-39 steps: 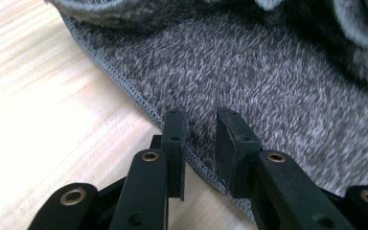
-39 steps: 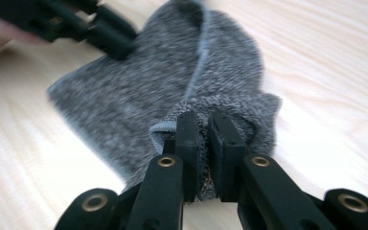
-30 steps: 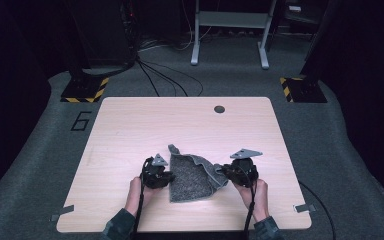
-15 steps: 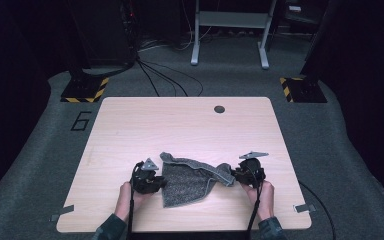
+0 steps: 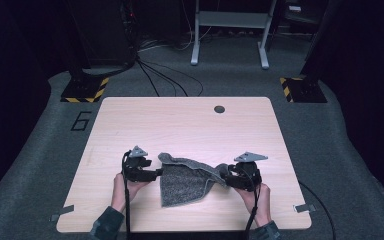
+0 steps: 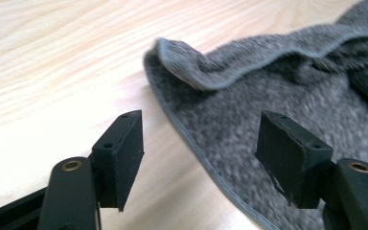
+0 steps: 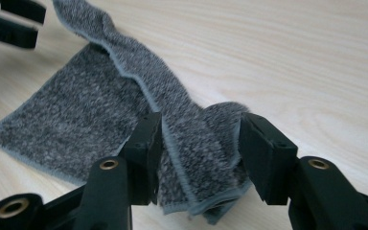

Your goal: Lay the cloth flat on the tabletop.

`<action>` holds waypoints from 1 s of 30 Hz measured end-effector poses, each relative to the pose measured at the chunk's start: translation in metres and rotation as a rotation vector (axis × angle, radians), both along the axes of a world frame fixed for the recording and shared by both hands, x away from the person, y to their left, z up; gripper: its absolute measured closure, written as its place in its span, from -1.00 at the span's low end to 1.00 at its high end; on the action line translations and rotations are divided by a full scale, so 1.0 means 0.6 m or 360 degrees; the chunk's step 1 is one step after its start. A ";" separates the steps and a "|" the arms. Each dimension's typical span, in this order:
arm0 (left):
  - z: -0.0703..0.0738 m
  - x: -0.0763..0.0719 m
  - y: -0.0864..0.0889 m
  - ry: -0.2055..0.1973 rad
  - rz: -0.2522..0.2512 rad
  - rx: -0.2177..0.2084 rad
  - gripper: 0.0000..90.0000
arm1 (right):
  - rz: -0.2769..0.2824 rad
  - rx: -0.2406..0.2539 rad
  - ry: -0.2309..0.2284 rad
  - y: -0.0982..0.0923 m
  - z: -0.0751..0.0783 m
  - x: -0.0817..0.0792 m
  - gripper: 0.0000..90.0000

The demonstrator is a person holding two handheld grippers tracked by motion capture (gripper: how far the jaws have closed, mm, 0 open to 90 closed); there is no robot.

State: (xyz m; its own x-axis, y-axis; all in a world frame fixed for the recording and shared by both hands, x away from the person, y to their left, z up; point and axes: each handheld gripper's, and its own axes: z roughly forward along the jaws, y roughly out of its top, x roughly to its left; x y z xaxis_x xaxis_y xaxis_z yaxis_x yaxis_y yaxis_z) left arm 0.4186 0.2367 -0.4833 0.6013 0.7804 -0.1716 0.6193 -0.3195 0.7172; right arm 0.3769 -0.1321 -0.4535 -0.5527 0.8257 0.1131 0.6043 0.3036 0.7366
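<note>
Grey terry cloth (image 5: 185,182) lies crumpled on the near half of the wooden table (image 5: 180,120), one flap folded over along its far edge, between the person's two tools. At the cloth's nine o'clock, the left gripper (image 5: 156,173) has just been opening; its jaws stand spread with nothing pinched, the hem lying on the table below the gap in the left gripper view. At three o'clock, the right gripper (image 5: 228,176) has also just been opening. A bunched corner of cloth (image 7: 199,158) sits between its jaws, but the pads look to have let go; the left one may just brush the pile.

My worry is that right corner. If the hand pulls away toward five o'clock while fibres catch on a pad, the bundle could drag along and undo the fold. The loose flap by the left tool could likewise flop back if a jaw clips it on the way out.
</note>
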 end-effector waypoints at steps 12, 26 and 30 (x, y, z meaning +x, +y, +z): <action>0.008 0.045 -0.008 -0.0006 0.0042 -0.0003 -0.33 | 0.0020 -0.0037 -0.0020 -0.012 -0.009 -0.019 0.14; -0.010 0.066 -0.022 0.0061 -0.0017 0.0052 0.21 | 0.0053 -0.0159 -0.0027 0.005 -0.030 -0.013 0.36; -0.019 0.067 -0.022 0.0097 -0.0015 0.0066 0.24 | 0.0030 -0.0219 -0.0003 0.006 -0.040 -0.002 0.43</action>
